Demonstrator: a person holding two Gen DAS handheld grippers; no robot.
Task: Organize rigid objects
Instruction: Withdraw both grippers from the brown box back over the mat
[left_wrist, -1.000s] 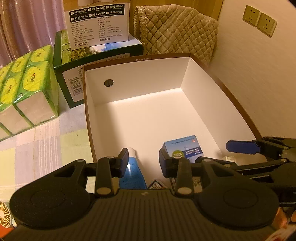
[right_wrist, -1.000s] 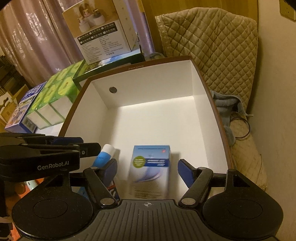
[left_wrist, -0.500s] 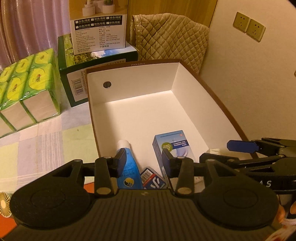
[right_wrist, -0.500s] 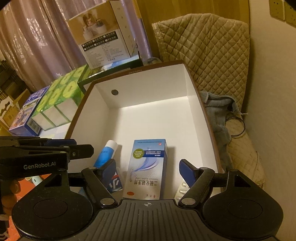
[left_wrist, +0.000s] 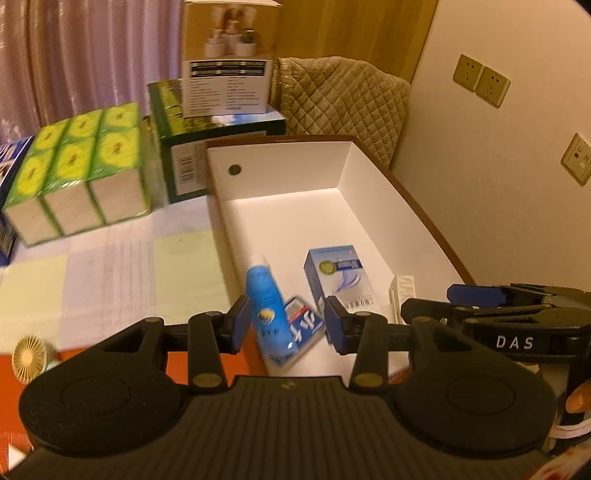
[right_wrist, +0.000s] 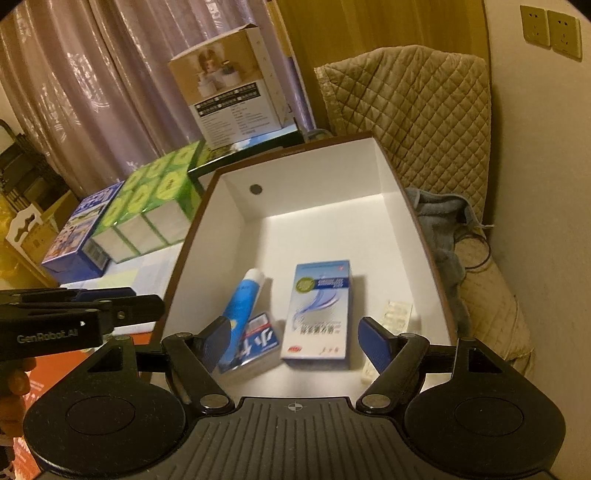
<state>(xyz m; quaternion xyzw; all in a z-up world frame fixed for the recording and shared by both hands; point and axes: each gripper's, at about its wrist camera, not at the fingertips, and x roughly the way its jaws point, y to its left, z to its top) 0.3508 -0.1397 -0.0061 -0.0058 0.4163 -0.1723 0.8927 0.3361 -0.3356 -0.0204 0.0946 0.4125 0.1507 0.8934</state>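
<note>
Both grippers hang above the near end of the white box (right_wrist: 207, 236), tilted down into it, and both are released with nothing between their pads. The left gripper (left_wrist: 283, 325) sits over the box's near left corner, its jaws parted a moderate way; seen through the gap are the blue tube (left_wrist: 266, 302) and a small blue packet (left_wrist: 301, 328) under it. The right gripper (right_wrist: 295, 341) is spread wider, its blue pads framing the lower end of the medicine carton (right_wrist: 320, 306) without touching it. In the right wrist view the left gripper shows side-on at the left edge, outside the box wall.

All the sorted items lie flat on the box floor near its front. The tube, blue with a white cap, lies aslant against the left wall, its lower end resting on the packet. Just right of it lies the pale blue and white carton, face up, long side pointing away. Near the right wall is a white blister strip (right_wrist: 397, 312).

Beyond the box stand a green pack of tissues (left_wrist: 79, 170), a dark green carton (left_wrist: 184, 147) and a printed box (left_wrist: 227, 55) on top of it.
</note>
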